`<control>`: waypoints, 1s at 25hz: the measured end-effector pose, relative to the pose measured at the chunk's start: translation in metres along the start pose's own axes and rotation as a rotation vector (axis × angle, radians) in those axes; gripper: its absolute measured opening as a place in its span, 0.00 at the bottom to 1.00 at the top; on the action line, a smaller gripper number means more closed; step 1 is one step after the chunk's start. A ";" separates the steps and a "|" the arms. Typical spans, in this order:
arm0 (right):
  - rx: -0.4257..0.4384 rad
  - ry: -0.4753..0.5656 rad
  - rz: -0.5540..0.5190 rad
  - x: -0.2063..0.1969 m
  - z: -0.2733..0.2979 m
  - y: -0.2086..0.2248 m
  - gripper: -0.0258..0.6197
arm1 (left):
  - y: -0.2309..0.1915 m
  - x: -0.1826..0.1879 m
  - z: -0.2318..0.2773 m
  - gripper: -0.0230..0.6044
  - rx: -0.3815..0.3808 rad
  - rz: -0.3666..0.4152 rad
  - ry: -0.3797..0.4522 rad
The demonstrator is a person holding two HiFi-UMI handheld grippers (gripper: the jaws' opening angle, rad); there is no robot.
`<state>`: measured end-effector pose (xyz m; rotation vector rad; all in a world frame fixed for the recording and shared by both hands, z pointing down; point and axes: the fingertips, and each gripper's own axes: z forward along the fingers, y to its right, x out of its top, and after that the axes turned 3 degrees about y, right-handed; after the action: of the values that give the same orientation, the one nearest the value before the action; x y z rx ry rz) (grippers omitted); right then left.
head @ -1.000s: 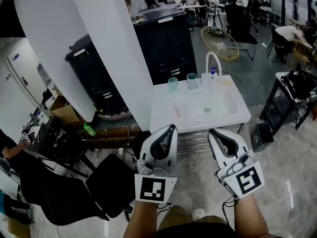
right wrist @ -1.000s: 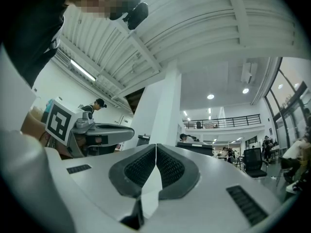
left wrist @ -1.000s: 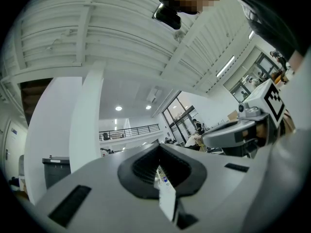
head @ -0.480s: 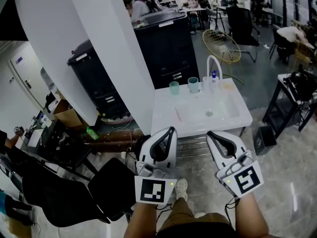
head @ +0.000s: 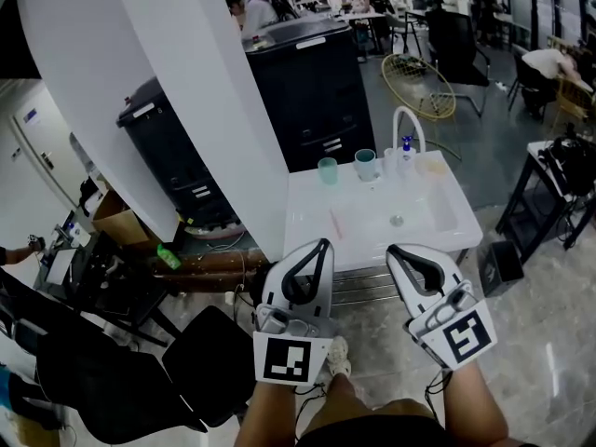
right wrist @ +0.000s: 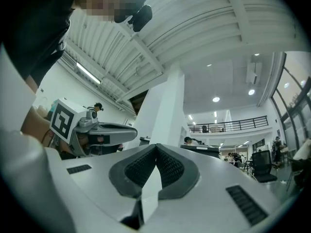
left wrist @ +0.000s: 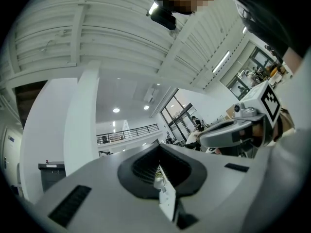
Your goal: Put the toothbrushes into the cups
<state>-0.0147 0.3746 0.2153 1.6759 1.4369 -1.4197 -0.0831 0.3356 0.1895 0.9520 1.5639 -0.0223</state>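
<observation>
A white sink table (head: 358,236) stands some way ahead of me. On its back edge are a green cup (head: 327,170), a teal cup (head: 365,164) and a clear cup (head: 389,160). A pale pink toothbrush (head: 335,222) lies on the counter left of the basin. My left gripper (head: 321,244) and right gripper (head: 392,250) are held side by side in front of me, well short of the table, both shut and empty. In the left gripper view the left gripper (left wrist: 158,149) points up at the ceiling. The right gripper (right wrist: 155,147) does the same in its own view.
A white faucet (head: 407,122) and a small blue-capped bottle (head: 404,144) stand behind the basin. A broad white column (head: 200,91) and black cabinets (head: 312,82) are left of the table. A black chair (head: 140,371) is at lower left, and a black stand (head: 549,189) at right.
The sink table has drifted slightly right and sits a little nearer in the head view. Both grippers keep their place and stay shut.
</observation>
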 end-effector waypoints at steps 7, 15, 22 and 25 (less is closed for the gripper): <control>-0.004 -0.062 0.022 -0.042 0.050 0.023 0.09 | -0.032 -0.043 0.041 0.05 -0.032 0.028 -0.020; -0.015 -0.084 0.034 -0.085 0.125 0.056 0.09 | -0.074 -0.102 0.094 0.05 -0.054 0.003 -0.032; -0.013 -0.112 0.053 -0.121 0.186 0.086 0.09 | -0.113 -0.151 0.142 0.05 -0.073 -0.042 -0.027; -0.028 -0.112 0.082 -0.135 0.209 0.100 0.09 | -0.126 -0.167 0.163 0.05 -0.103 -0.042 -0.022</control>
<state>0.0133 0.1103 0.2475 1.5934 1.3057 -1.4184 -0.0354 0.0771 0.2245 0.8358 1.5494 0.0176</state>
